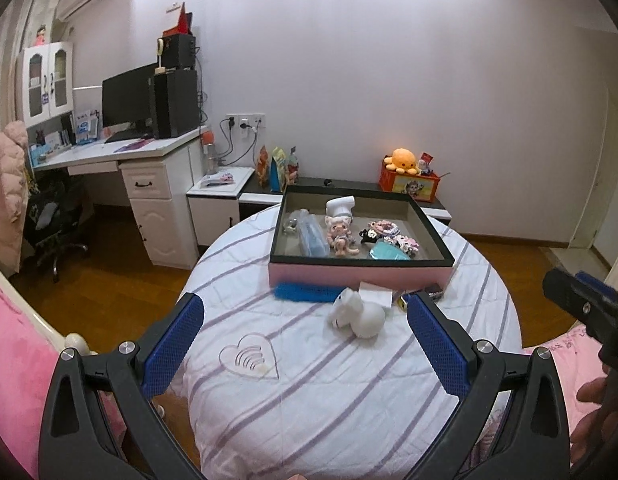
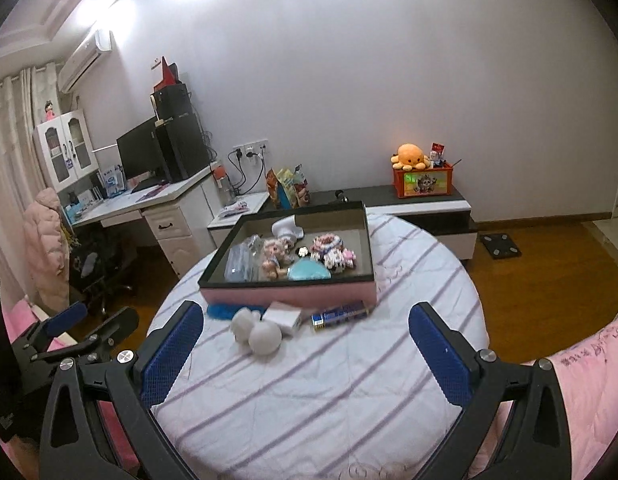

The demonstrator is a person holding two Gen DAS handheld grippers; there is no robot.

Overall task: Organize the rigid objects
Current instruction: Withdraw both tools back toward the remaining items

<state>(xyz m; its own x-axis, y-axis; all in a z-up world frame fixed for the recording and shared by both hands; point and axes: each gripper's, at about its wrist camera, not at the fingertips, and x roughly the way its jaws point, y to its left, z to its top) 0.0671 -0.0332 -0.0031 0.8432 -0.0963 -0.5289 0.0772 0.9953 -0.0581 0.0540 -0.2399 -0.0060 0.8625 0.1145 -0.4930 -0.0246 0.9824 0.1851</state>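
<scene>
A pink box with a black rim (image 1: 359,273) (image 2: 287,294) sits on the round striped bed. Inside lie a chef-hat doll (image 1: 341,229) (image 2: 278,254), a clear blue pouch (image 1: 312,238), a teal item (image 2: 309,270) and small trinkets (image 2: 333,250). In front of it lie a white figurine (image 1: 359,312) (image 2: 257,330), a blue brush (image 1: 305,292) (image 2: 221,310), a white box (image 1: 375,296) (image 2: 283,317) and a blue packet (image 2: 341,315). My left gripper (image 1: 305,332) and right gripper (image 2: 305,340) are open and empty, above the bed's near part.
A clear heart-shaped piece (image 1: 249,358) lies on the bed (image 1: 309,400). A white desk with a monitor (image 1: 127,98) stands at the left, a low cabinet with an orange octopus toy (image 1: 405,160) behind. Pink bedding (image 2: 589,380) lies at the right. Wooden floor surrounds the bed.
</scene>
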